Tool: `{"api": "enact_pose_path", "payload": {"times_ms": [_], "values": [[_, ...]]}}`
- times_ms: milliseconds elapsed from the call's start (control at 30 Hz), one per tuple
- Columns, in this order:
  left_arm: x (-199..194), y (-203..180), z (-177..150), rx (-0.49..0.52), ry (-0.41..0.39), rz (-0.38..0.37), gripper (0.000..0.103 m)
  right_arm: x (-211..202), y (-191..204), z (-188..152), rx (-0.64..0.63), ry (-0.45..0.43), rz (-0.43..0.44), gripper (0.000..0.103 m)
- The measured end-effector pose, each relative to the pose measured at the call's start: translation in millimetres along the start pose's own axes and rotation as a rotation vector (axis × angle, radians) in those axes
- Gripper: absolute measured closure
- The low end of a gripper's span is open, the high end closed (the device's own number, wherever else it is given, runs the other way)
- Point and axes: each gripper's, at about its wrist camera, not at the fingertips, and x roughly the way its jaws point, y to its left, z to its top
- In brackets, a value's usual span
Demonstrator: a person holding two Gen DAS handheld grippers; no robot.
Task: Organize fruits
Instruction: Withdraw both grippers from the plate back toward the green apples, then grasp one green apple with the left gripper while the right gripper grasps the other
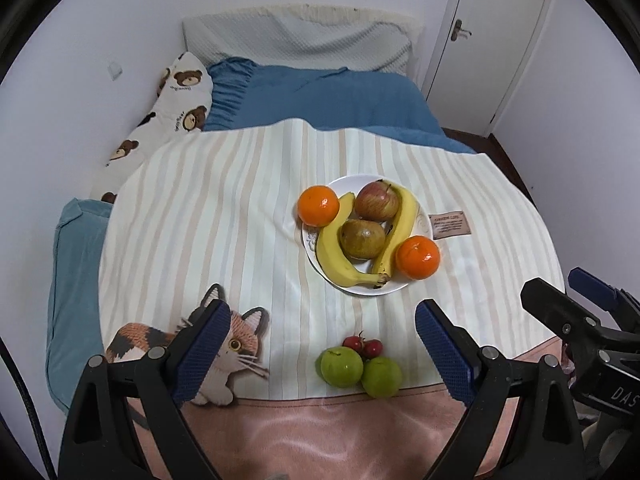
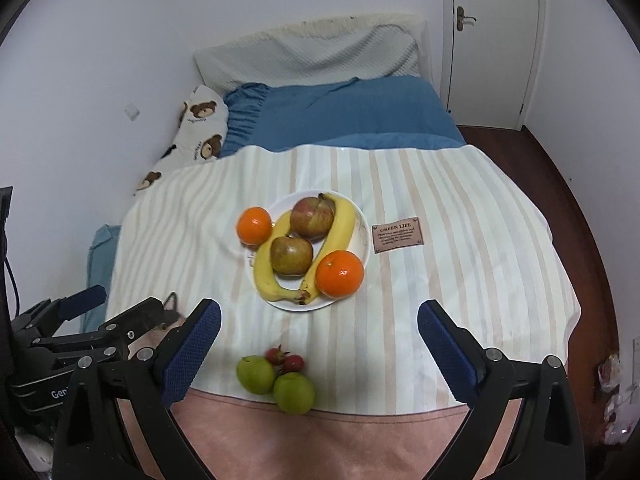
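Two open grippers above a plate of fruit on a striped cloth.

The left gripper [image 1: 320, 350] and right gripper [image 2: 319, 348] both stand released, holding nothing. The white plate [image 2: 362, 216] carries two bananas [image 2: 342, 226], two apples [image 2: 312, 218] and two oranges [image 2: 340, 273] (one at each side). Two green fruits [image 2: 256, 374] and small red ones [image 2: 285, 358] lie on the cloth [image 2: 460, 260], nearer the grippers.

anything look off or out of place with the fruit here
Two green apples and small red fruits lie loose on the striped cloth, apart from the plate. Both oranges overhang its rim.
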Motion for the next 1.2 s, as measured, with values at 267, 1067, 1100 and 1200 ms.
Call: {"api": "enact_pose_path", "payload": {"times_ms": [267,1067,1100,1200], "values": [[8,10,-26,-0.01,0.045,0.078,0.008,27,5,-37,-0.002,0.143,0.107,0.002],[131,23,-82,-0.06,0.394,0.025,0.008,188,-2,-151,-0.032,0.462,0.116,0.044],[135,19,-81,-0.048,0.398,0.02,0.008,182,-10,-154,-0.031,0.467,0.104,0.044],[157,5,-81,-0.022,0.449,-0.021,0.008,168,-30,-160,-0.024,0.468,0.068,0.044]]}}
